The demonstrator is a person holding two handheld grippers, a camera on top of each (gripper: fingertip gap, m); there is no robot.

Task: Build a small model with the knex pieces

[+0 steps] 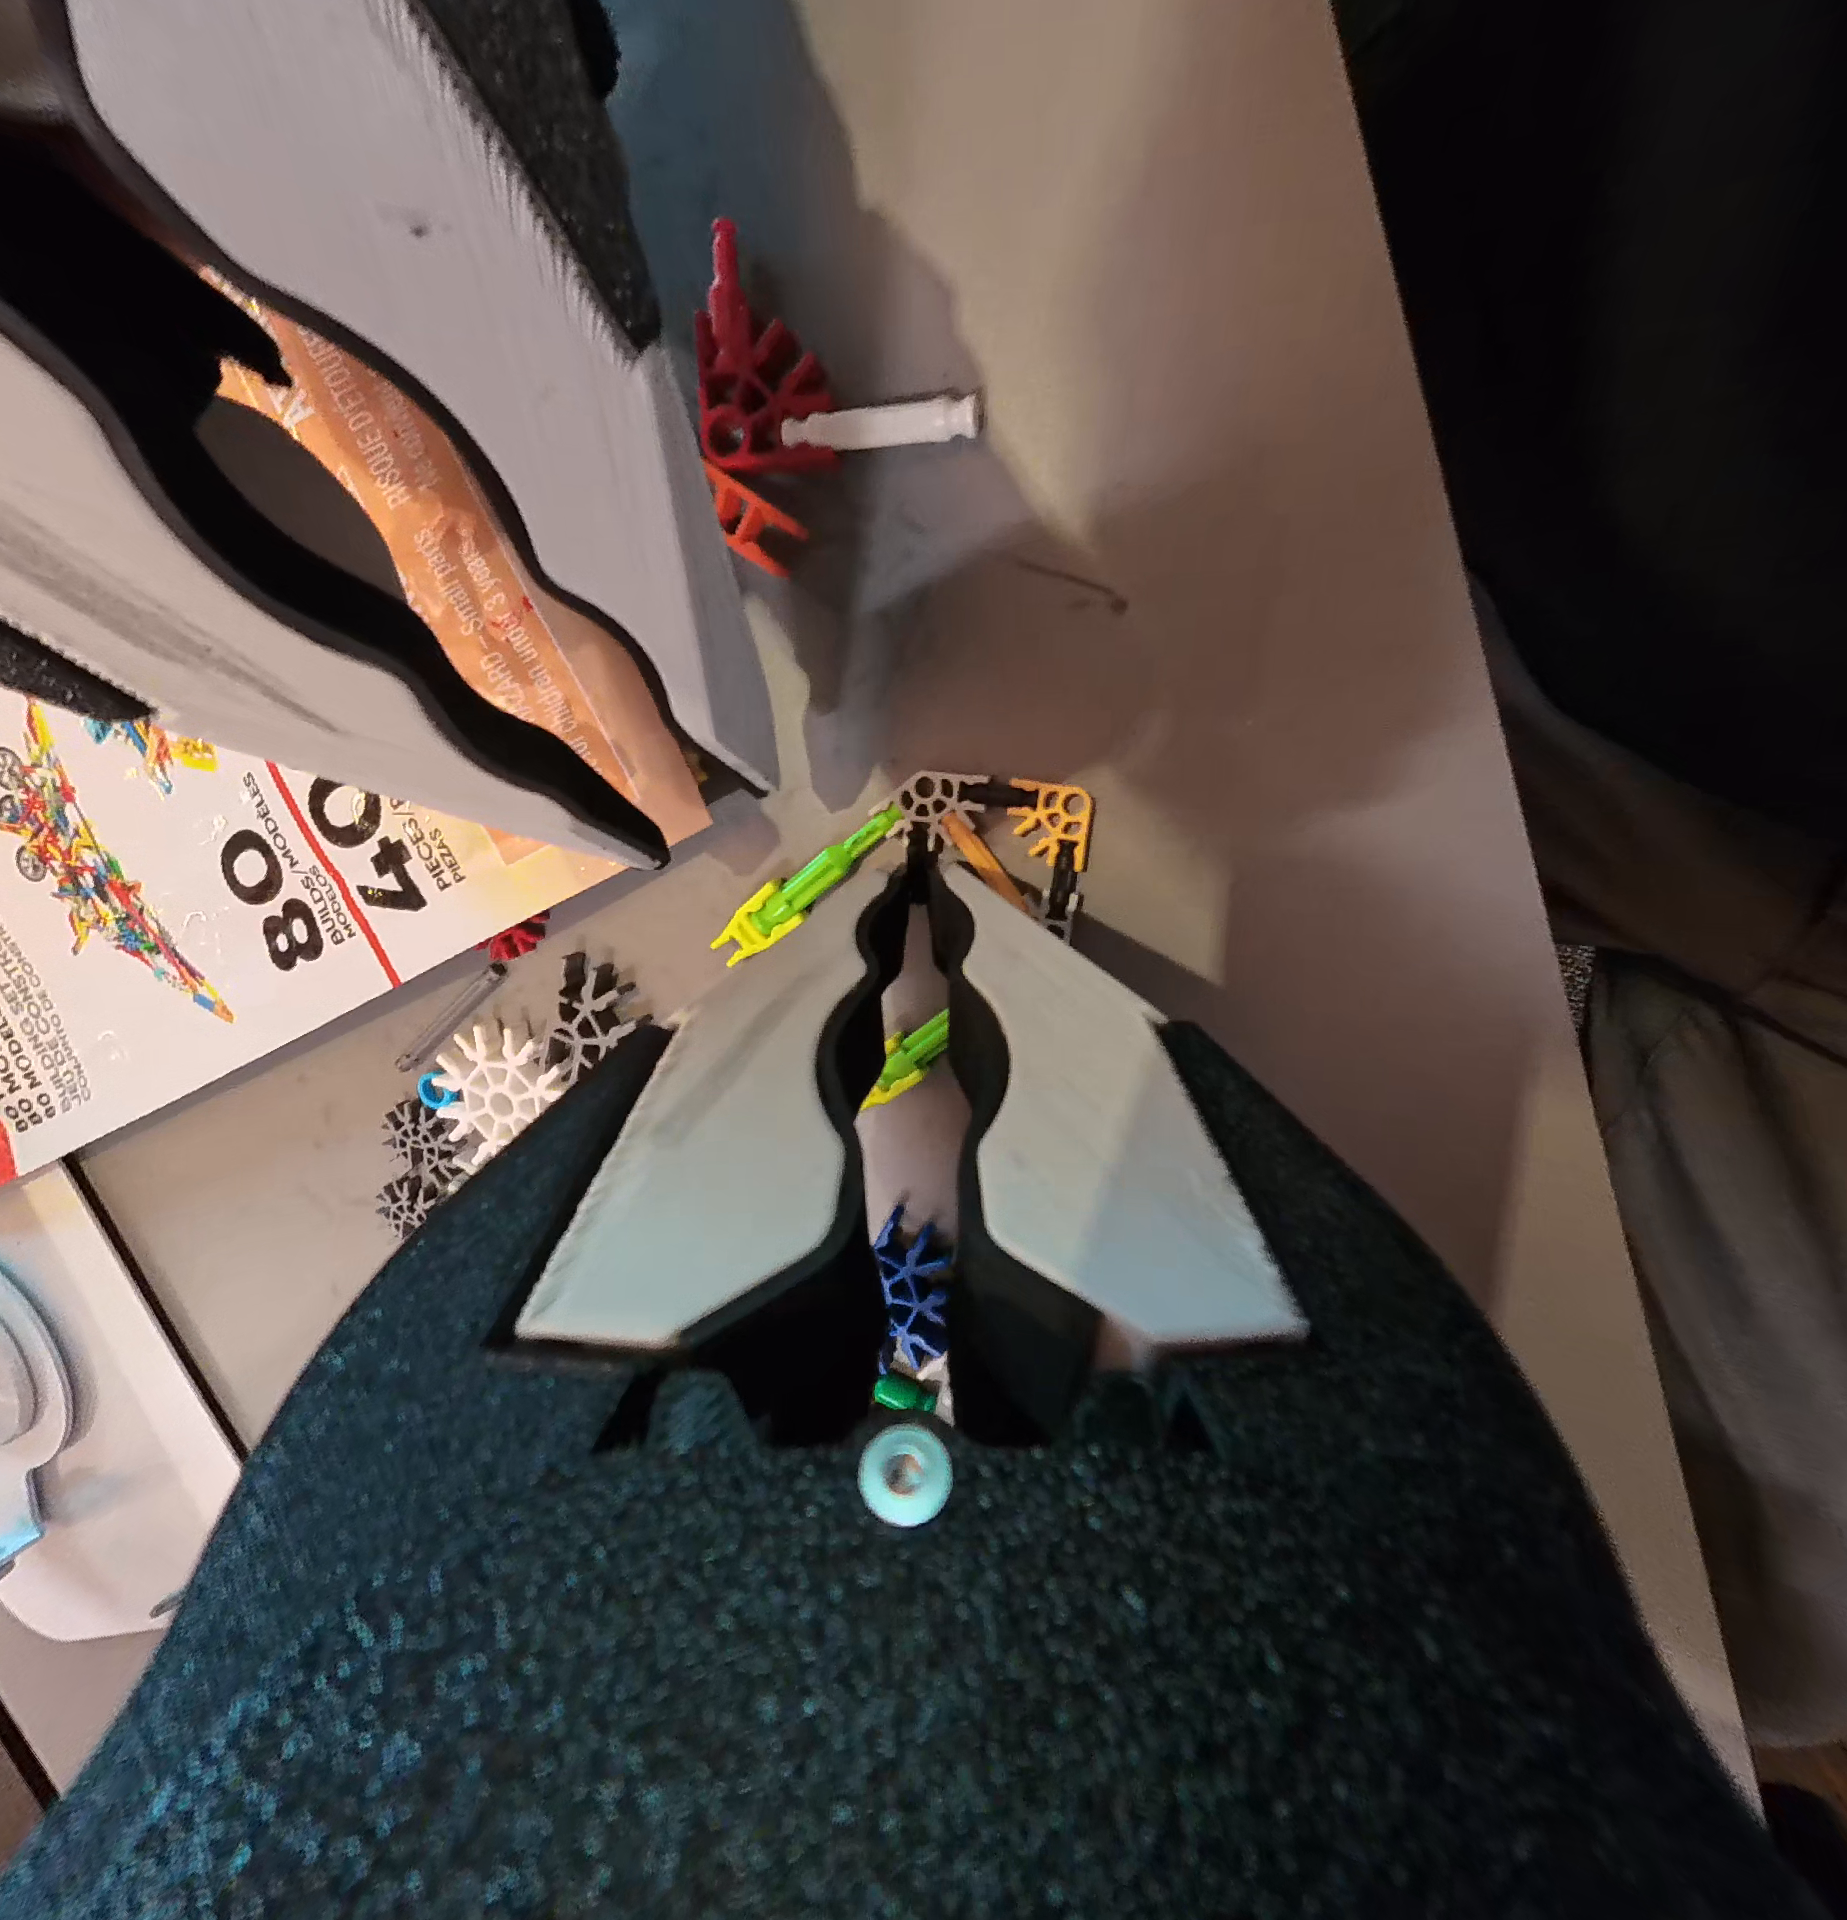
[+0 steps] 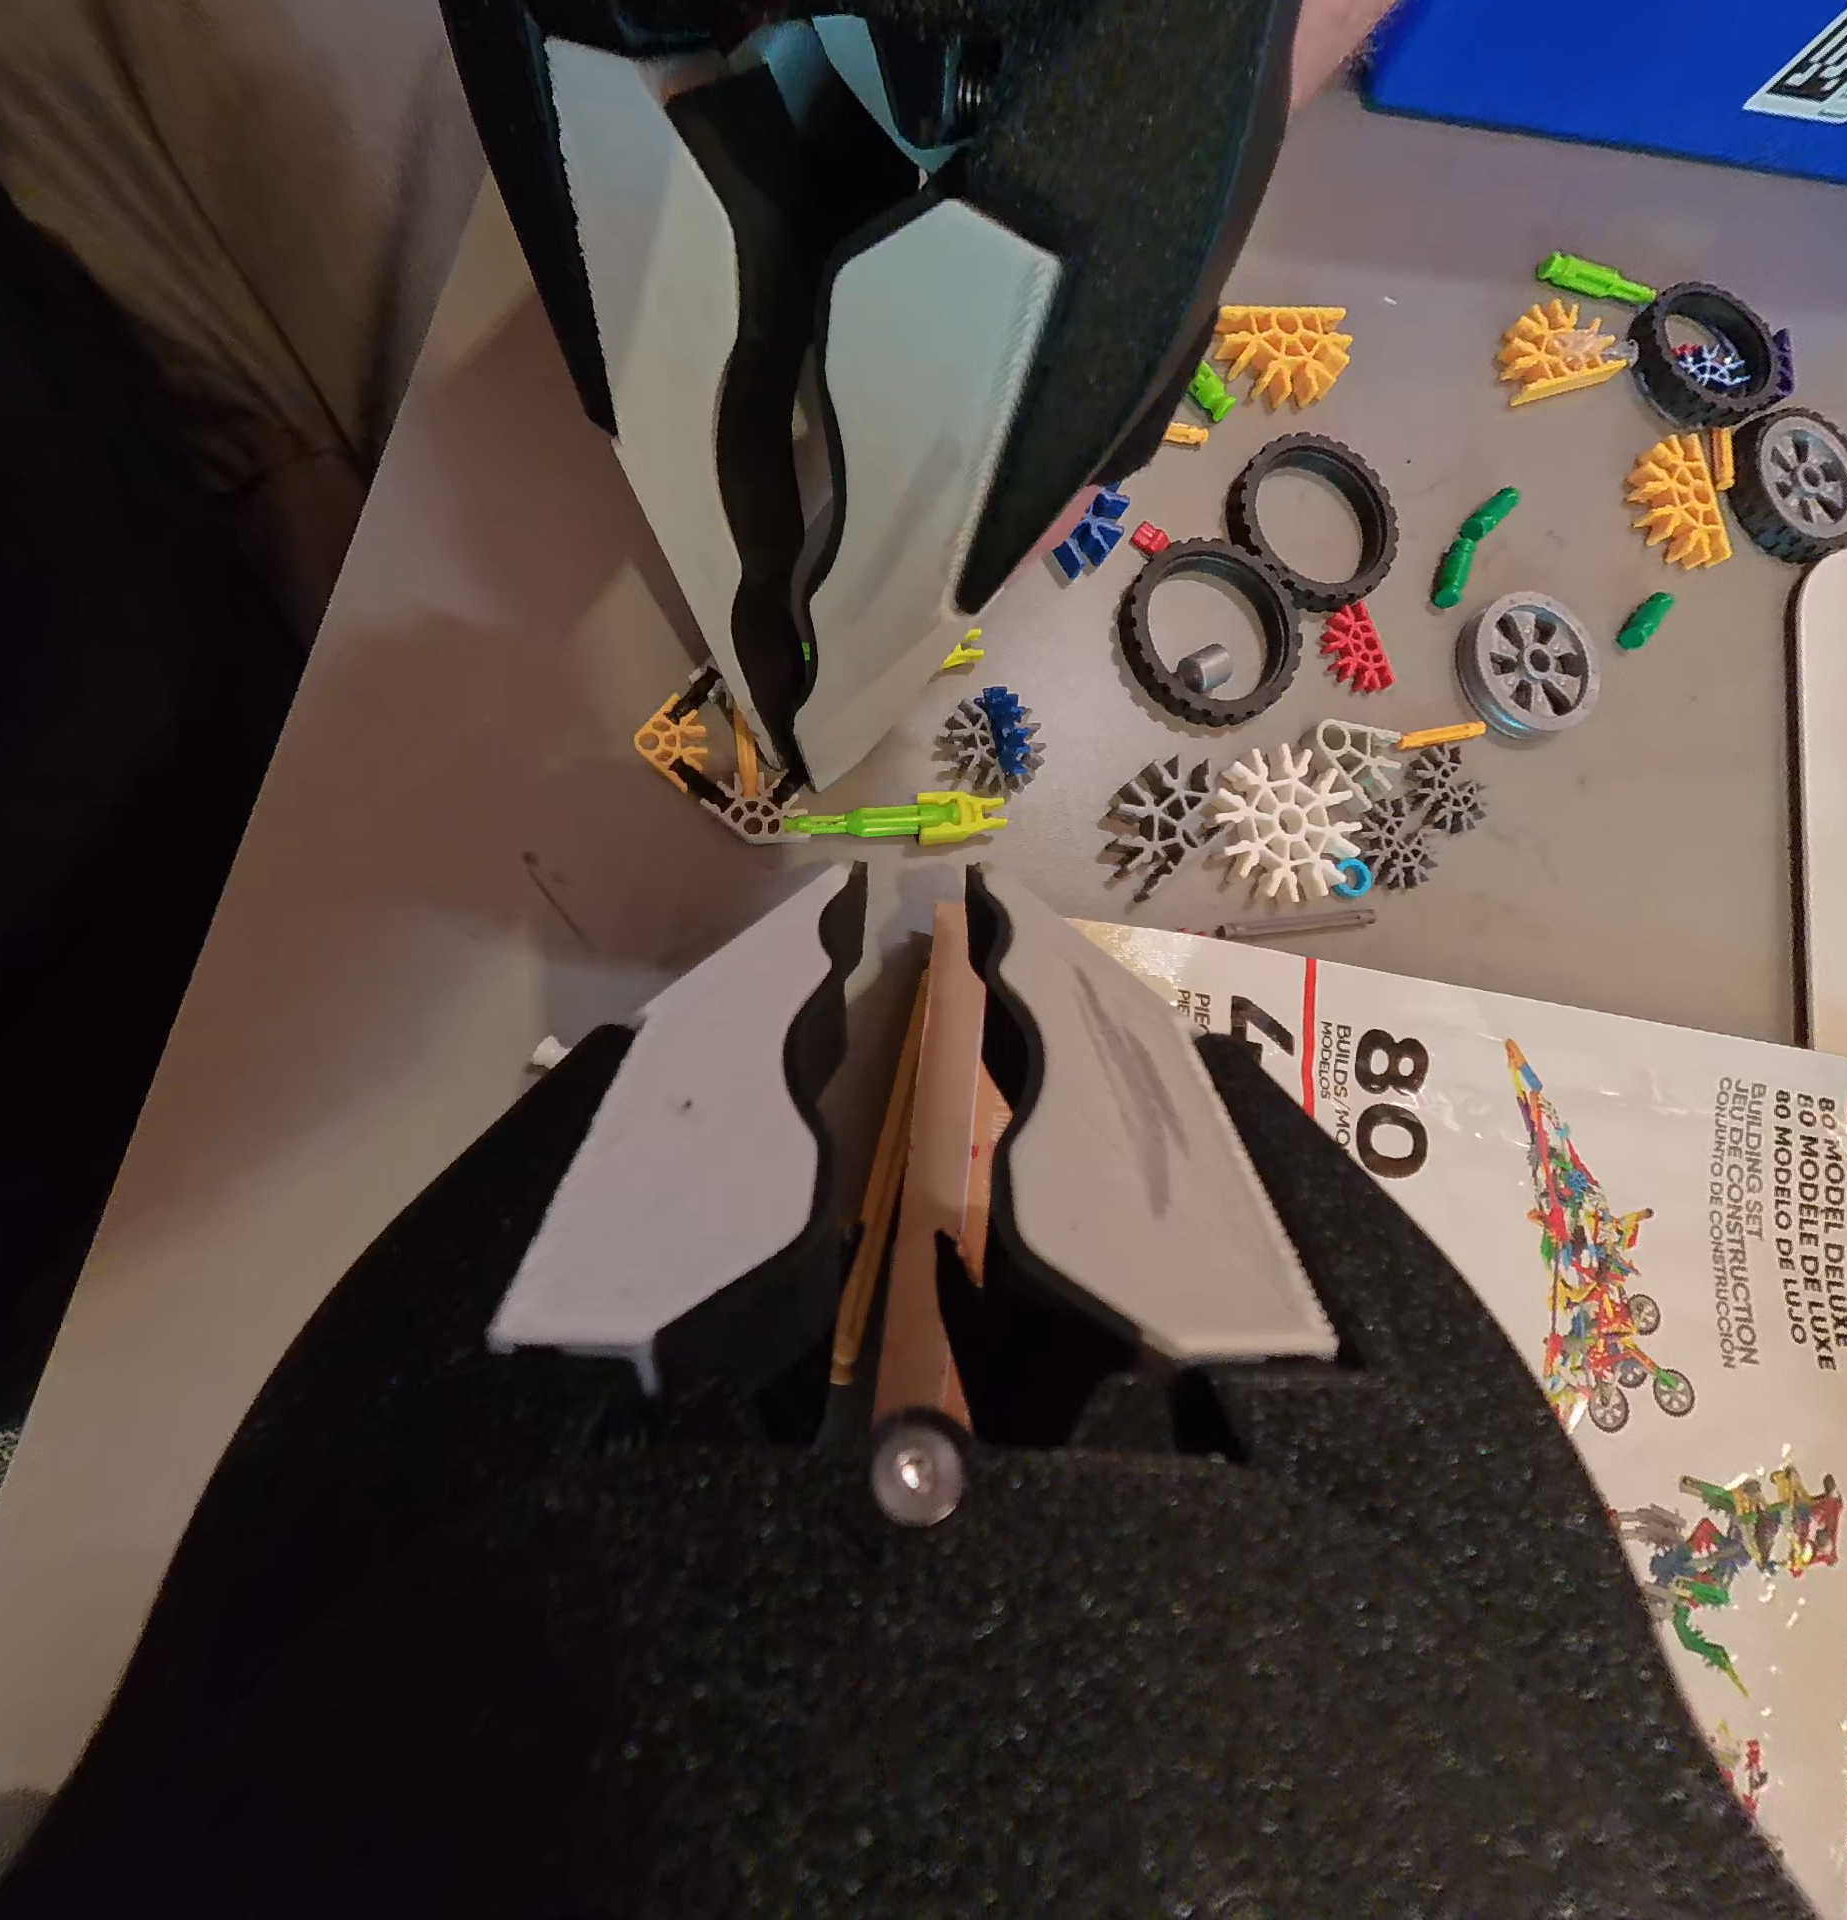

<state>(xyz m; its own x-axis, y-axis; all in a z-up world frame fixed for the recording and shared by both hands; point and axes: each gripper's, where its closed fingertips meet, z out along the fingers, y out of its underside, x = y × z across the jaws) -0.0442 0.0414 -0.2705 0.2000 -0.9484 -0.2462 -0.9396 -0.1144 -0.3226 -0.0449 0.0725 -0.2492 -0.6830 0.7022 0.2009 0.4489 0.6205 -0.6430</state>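
- Our left gripper was pinched shut on the small assembly of grey and yellow connectors at twelve o'clock; a twist could have popped its joints.
- Our right gripper hovered partly open, empty, the green rod just beyond at twelve o'clock; a nudge might have knocked it loose.

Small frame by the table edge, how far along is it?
Joined already: the small frame has a grey hub, an orange corner piece, black and tan rods, and a green rod with a yellow clip. In hand: the left claw is shut on one black rod; the right claw is open and empty. Lying loose: tyres, wheels, a white connector.
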